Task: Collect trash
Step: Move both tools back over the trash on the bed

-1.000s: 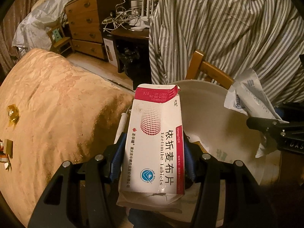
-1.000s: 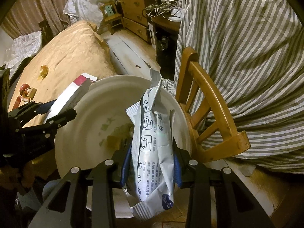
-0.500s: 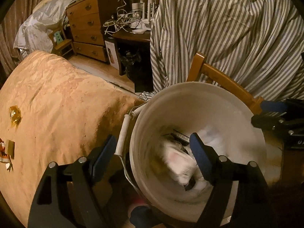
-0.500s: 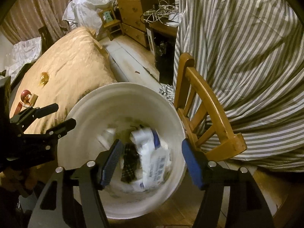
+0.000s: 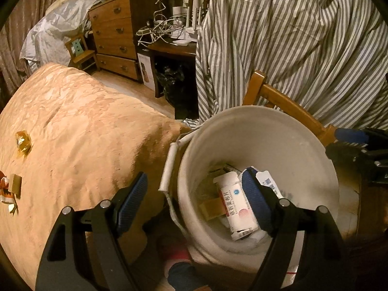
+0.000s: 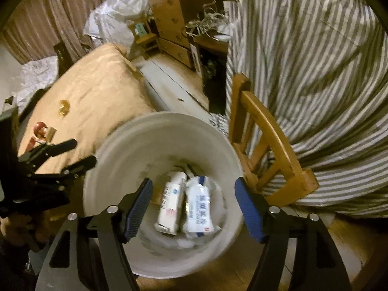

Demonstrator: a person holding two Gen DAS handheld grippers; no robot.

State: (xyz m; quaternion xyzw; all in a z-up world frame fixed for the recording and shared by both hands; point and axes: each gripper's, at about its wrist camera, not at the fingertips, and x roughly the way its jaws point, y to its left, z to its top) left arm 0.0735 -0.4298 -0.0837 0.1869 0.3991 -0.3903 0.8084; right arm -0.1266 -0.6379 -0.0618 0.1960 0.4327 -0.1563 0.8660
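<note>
- Dim bedroom clutter frames your view: a tan bedspread (image 5: 80, 131) fills the nine o'clock side, a wooden dresser (image 5: 114, 36) stands at eleven, striped fabric (image 5: 303, 43) hangs at one o'clock over a wooden chair (image 5: 286, 104).
- On the bedspread at nine o'clock lies a gold wrapper (image 5: 23, 141); lower, near the edge of the left view, sits a small tan piece with red-and-white scraps (image 5: 11, 189). By my reading these are the trash left to collect. They look light, thin and crinkly, so pinch each at a raised fold and press gently into the soft cover.
- Your left gripper (image 5: 194, 196) stands wide, its jaws just opened, nothing between the pads.
- At five o'clock in the left view the white bucket (image 5: 278, 131) stands on the floor just beside the bed, its handle (image 5: 169, 167) hanging on the bed side.
- Inside it lies the pill box (image 6: 172, 203), a light cardboard carton that would crush if squeezed hard; take it across its flat faces if you must.
- Touching it on the right lies the white pouch (image 6: 198, 208), soft and slick.
- Your right gripper (image 6: 194, 208) hovers over the bucket, jaws just opened wide and empty.
</note>
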